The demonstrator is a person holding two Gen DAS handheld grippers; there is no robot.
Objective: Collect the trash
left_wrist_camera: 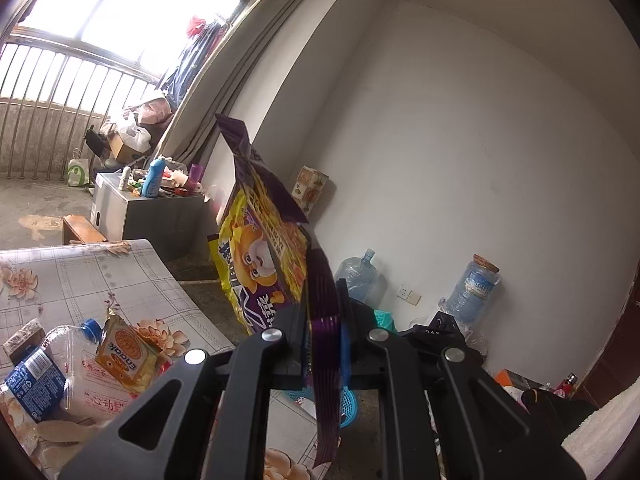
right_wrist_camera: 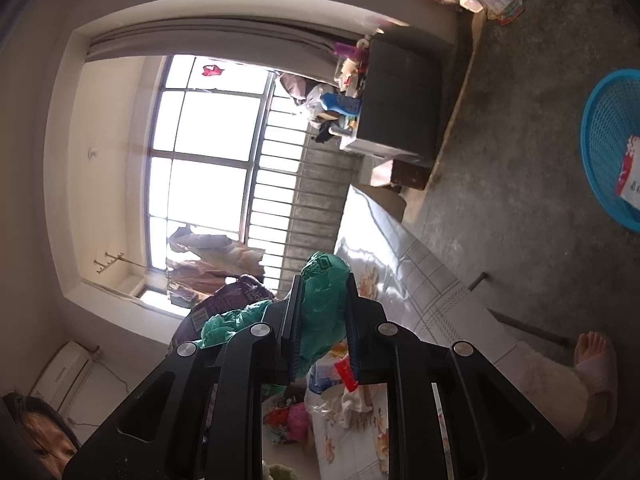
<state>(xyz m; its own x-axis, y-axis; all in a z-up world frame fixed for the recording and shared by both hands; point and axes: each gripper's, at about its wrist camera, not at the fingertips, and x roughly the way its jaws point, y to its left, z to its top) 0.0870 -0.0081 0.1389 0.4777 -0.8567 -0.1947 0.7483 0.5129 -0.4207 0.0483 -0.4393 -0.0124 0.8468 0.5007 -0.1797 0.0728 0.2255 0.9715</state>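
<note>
My left gripper (left_wrist_camera: 322,300) is shut on a purple and yellow snack bag (left_wrist_camera: 264,248) and holds it upright in the air beyond the table's edge. My right gripper (right_wrist_camera: 324,300) is shut on a crumpled green plastic bag (right_wrist_camera: 324,304) and holds it above the table. The purple snack bag (right_wrist_camera: 224,304) also shows in the right wrist view, left of the green bag. A blue mesh basket (right_wrist_camera: 600,120) stands on the floor with a white and red wrapper in it; part of it (left_wrist_camera: 348,400) shows under my left gripper.
The table with a flowered cloth (left_wrist_camera: 100,280) holds a clear plastic bottle (left_wrist_camera: 48,368) and a yellow biscuit wrapper (left_wrist_camera: 124,352). Water jugs (left_wrist_camera: 476,284) stand by the wall. A grey cabinet (left_wrist_camera: 152,208) is cluttered. A person's slippered foot (right_wrist_camera: 596,368) rests on the floor.
</note>
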